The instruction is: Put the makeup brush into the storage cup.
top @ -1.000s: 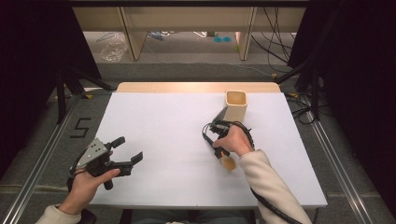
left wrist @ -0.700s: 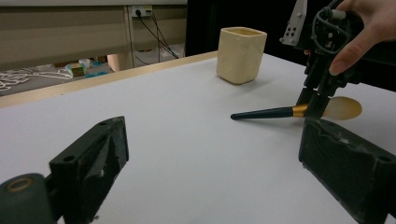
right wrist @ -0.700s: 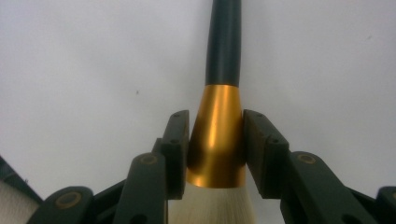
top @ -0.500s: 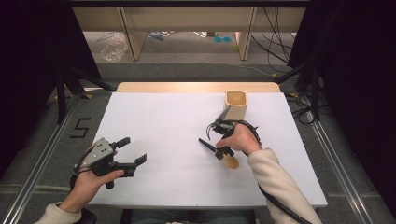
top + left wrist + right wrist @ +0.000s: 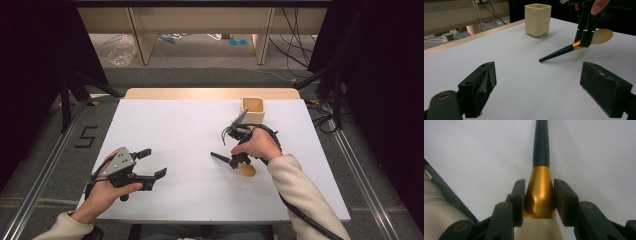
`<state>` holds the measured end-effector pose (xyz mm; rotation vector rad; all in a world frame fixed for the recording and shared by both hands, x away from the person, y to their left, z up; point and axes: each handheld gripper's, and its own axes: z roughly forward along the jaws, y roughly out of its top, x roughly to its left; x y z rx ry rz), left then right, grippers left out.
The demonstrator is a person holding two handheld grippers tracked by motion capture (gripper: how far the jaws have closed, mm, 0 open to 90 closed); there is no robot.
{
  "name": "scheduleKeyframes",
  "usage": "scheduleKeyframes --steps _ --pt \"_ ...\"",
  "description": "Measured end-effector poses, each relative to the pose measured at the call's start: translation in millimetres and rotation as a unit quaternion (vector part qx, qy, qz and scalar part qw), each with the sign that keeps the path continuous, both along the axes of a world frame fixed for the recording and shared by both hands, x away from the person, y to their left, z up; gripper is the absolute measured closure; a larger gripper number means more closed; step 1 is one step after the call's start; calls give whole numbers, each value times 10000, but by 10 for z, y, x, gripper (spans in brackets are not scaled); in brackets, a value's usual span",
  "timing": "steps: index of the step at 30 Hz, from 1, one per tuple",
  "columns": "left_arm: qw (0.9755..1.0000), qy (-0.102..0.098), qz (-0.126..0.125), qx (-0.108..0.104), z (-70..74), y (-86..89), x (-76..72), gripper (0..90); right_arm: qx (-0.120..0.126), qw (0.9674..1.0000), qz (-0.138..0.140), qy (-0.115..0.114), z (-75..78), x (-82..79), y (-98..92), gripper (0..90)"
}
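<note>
A make-up brush (image 5: 220, 158) with a black handle, gold ferrule (image 5: 540, 192) and cream bristles is held just above the white table (image 5: 175, 125). My right gripper (image 5: 239, 161) is shut on the ferrule, pointing down, with the handle aimed left and its tip low near the table. From the left gripper view the brush (image 5: 559, 52) slants down from the right gripper (image 5: 585, 37). A cream square cup (image 5: 252, 110) stands upright at the back right, behind the right hand. My left gripper (image 5: 156, 163) sits open near the front left, holding nothing.
The cup (image 5: 537, 20) is near the table's wooden far edge. Cables trail from the right gripper over the hand. Beyond the table lie a floor with wires and dark stands at both sides.
The right gripper has turned the brush so its black handle now sticks out to the left. The left gripper has drifted slightly right and stays open.
</note>
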<state>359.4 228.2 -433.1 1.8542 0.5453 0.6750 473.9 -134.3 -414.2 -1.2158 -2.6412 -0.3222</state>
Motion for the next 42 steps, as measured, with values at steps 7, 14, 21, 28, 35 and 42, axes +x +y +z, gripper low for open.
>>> scheduleKeyframes --steps 7,14,21,28,35,42 --pt "9997 141 -9 205 -28 -187 72 149 148 9999 15 78 50 -14 14 641" --pt "9982 28 484 346 -14 -402 121 154 130 9998 97 71 132 -22 33 641" --pt "9986 374 -197 305 -63 -612 131 154 125 9996 196 158 225 -22 76 642" --pt "9970 530 -456 318 -100 -724 121 158 183 9992 277 237 252 -33 158 642" --pt "9957 600 -616 345 -127 -857 113 158 268 9988 307 258 313 -37 211 642" --pt "9871 336 -1376 748 -121 -945 225 159 324 9987 314 222 360 -43 252 642"
